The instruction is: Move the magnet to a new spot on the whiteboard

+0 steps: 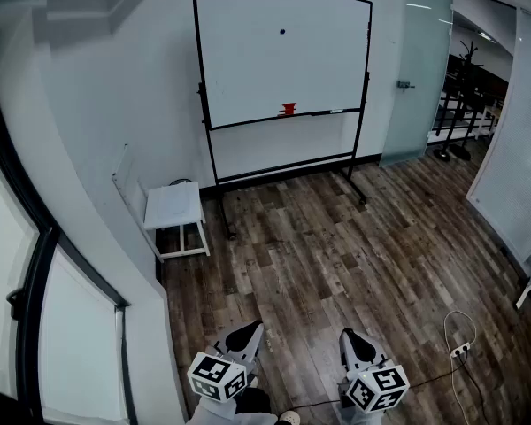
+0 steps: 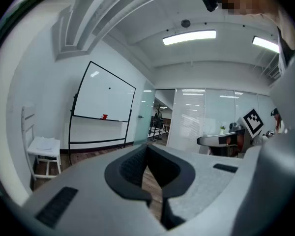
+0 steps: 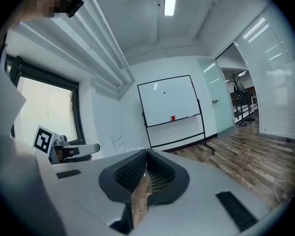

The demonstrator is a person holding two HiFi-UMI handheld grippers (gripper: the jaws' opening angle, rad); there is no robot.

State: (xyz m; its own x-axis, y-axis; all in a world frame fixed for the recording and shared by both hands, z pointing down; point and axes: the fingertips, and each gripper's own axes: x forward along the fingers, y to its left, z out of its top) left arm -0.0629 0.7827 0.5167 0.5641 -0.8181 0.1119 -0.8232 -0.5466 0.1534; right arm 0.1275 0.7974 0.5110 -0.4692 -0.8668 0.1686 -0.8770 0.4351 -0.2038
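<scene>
Brown wood-plank floor (image 1: pixel 336 255) runs under both tools. My left gripper (image 1: pixel 246 335) is clenched, its pads meeting at the tips with nothing between them. My right gripper (image 1: pixel 355 343) is likewise closed and empty. Both sit low, side by side, pointing roughly level toward the whiteboard (image 1: pixel 283 56), which stands well ahead of them on its black stand by the far wall.

Magnet (image 1: pixel 282 32): small dark dot on the board's upper middle, well apart from both grippers. A red item (image 1: pixel 288 108) rests on the board's tray, below the magnet.

White stool (image 1: pixel 173 206): ahead-left of my left gripper, by the wall. Power strip (image 1: pixel 460 349) with its cable lies to the right of my right gripper.
</scene>
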